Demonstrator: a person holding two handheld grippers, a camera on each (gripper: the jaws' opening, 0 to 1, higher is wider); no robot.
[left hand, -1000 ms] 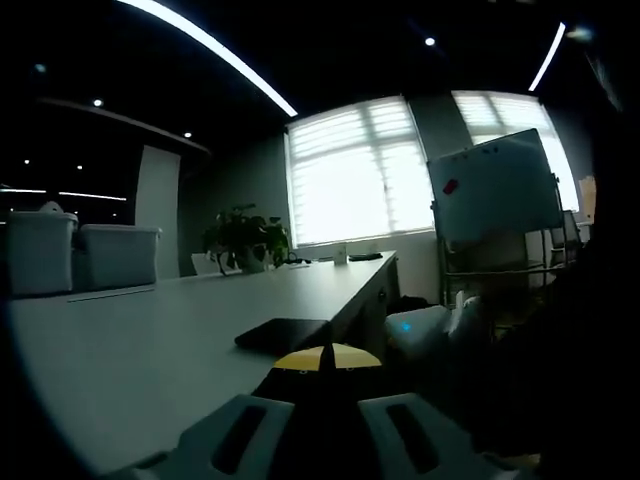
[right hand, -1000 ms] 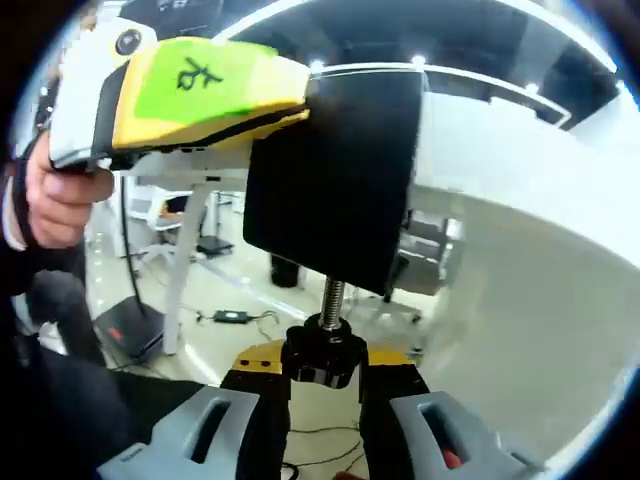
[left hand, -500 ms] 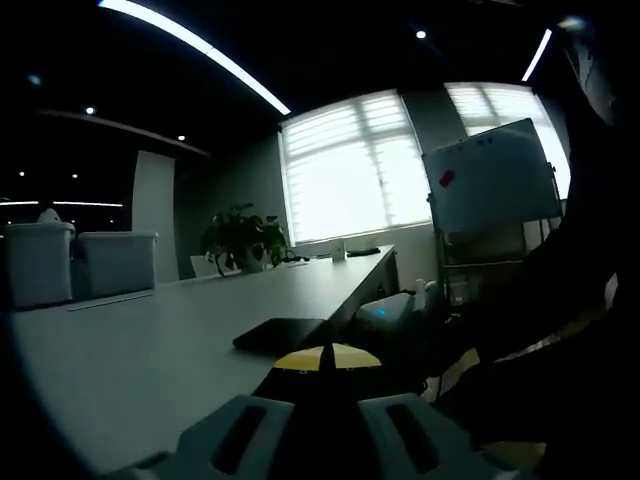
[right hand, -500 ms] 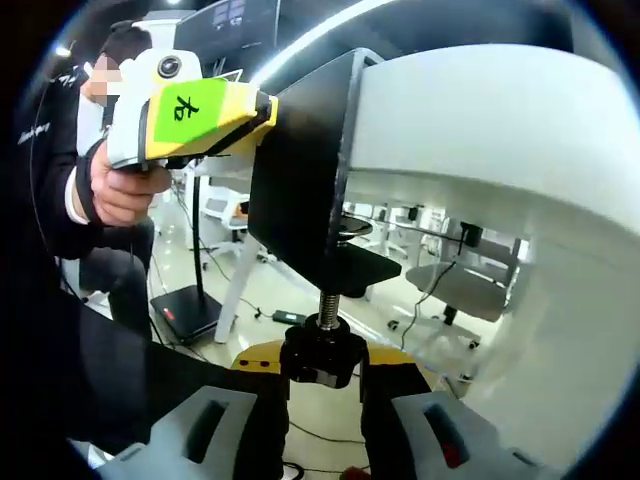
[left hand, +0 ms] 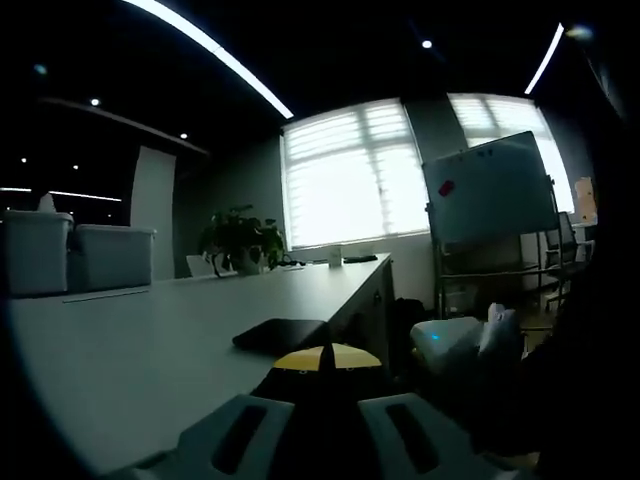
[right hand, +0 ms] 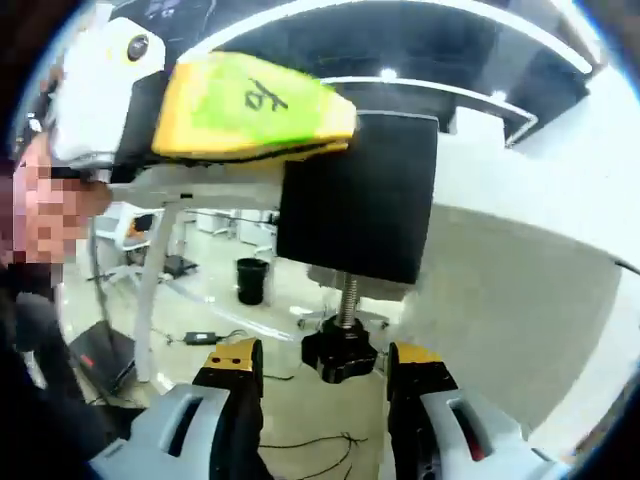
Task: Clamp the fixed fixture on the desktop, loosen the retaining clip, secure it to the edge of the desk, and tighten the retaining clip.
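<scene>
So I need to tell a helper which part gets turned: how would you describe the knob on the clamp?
Find the white desk edge, then the black clamp bracket hooked on it. Below the bracket a threaded screw hangs down, ending in the lobed black knob, between the right gripper's open yellow-tipped jaws.

Grey right gripper point(right hand: 323, 372) jaws, yellow-tipped; left gripper point(right hand: 250, 105) yellow-green.

Long pale desk point(left hand: 150, 345), running from my lower left toward frame centre. On it I see: black fixture plate point(left hand: 283, 334) at the near edge, two storage bins point(left hand: 75, 255) far left, potted plant point(left hand: 243, 240) at the far end.
</scene>
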